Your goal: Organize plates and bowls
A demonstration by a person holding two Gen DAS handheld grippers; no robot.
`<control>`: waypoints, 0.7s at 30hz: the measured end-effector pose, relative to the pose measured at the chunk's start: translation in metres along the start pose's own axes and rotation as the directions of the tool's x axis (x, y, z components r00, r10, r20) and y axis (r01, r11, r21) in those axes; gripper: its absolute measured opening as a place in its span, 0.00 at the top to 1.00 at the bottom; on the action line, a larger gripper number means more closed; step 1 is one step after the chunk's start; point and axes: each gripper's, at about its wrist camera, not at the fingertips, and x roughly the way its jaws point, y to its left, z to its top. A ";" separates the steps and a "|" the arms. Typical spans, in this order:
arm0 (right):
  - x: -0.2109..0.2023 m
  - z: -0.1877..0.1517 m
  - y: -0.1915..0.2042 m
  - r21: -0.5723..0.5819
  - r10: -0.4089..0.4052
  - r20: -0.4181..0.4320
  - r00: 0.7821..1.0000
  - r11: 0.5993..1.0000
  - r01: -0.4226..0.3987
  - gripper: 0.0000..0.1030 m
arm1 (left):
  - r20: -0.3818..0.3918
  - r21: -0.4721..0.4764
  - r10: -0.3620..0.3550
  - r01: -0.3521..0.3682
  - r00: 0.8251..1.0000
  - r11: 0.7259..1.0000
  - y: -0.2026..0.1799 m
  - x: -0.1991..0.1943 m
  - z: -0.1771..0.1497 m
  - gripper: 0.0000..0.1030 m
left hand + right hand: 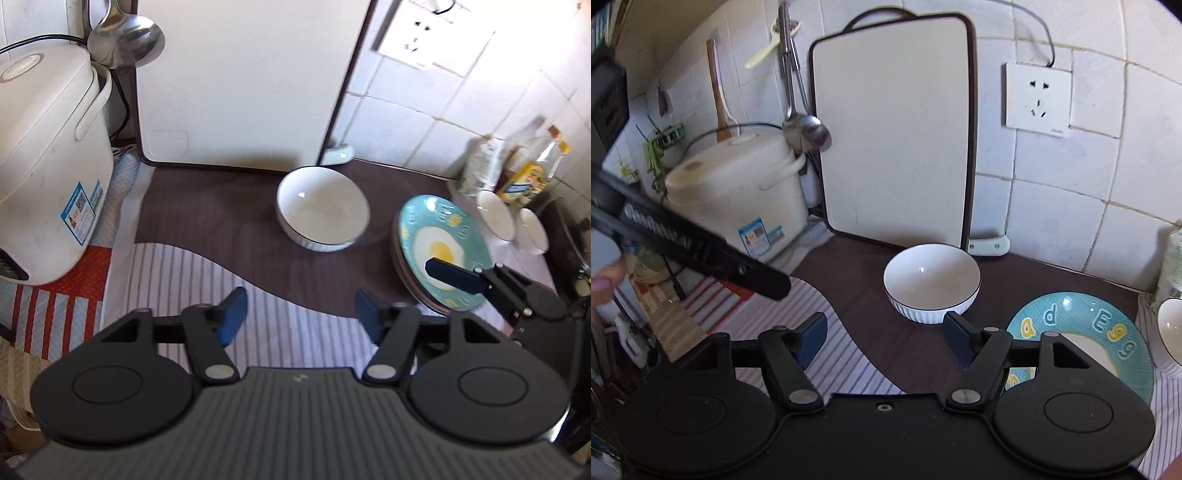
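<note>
From the left wrist view, the left gripper (299, 314) hangs over the striped cloth at the near edge of the worktop (207, 221), blue pads spread apart with nothing between them, so it's released. The white ribbed bowl with a dark rim (323, 214) sits on the dark brown part toward the back edge, just in front of the white cutting board with a dark border (243, 81) leaning on the wall. Just to its right is the teal plate with a fried-egg print (439, 251), top of a small stack, and the right gripper (448, 275) pokes in over it; only one finger shows clearly there. Two small white bowls (513, 221) are near the right edge by some bottles, labels too blurry to read. The white rice cooker (48, 166) at the left has a blue sticker with a QR code, text unreadable. From the right wrist view, the right gripper (886, 338) is also spread open and empty, with the ribbed bowl just ahead and the teal plate partly under its right side. Lettering on the plate rim reads "Egg" plus other letters I can't make out. My guess at the next step: pick up the ribbed bowl, so line the pads across its rim, pinch the wall squarely, lift straight up and keep clear of the plate stack.
</note>
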 end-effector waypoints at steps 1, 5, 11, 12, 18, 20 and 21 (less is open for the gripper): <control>0.008 -0.004 -0.001 0.018 -0.012 0.008 1.000 1.000 0.012 0.28 | -0.003 0.005 0.003 -0.003 1.000 1.000 0.000 0.006 0.001 0.34; 0.040 -0.014 0.000 0.059 -0.079 0.012 0.997 0.995 0.079 0.28 | -0.022 -0.008 -0.003 0.003 1.000 1.000 0.003 0.030 0.008 0.27; 0.081 -0.025 0.002 0.076 -0.148 0.010 0.989 0.986 0.146 0.27 | 0.012 -0.017 -0.059 0.059 0.998 0.998 0.010 0.057 0.019 0.26; 0.087 -0.027 0.000 0.095 -0.150 0.003 0.989 0.984 0.149 0.26 | 0.020 -0.023 -0.076 0.077 0.997 0.997 0.013 0.061 0.021 0.26; 0.109 -0.027 -0.005 0.134 -0.178 -0.030 0.984 0.974 0.181 0.26 | 0.079 -0.008 -0.125 0.126 0.989 0.992 0.032 0.080 0.045 0.26; 0.113 -0.025 -0.009 0.160 -0.165 -0.044 0.985 0.972 0.170 0.22 | 0.087 -0.008 -0.139 0.141 0.986 0.990 0.037 0.090 0.053 0.26; 0.115 -0.025 -0.011 0.171 -0.167 -0.045 0.985 0.970 0.172 0.18 | 0.083 -0.012 -0.151 0.152 0.985 0.988 0.039 0.096 0.057 0.26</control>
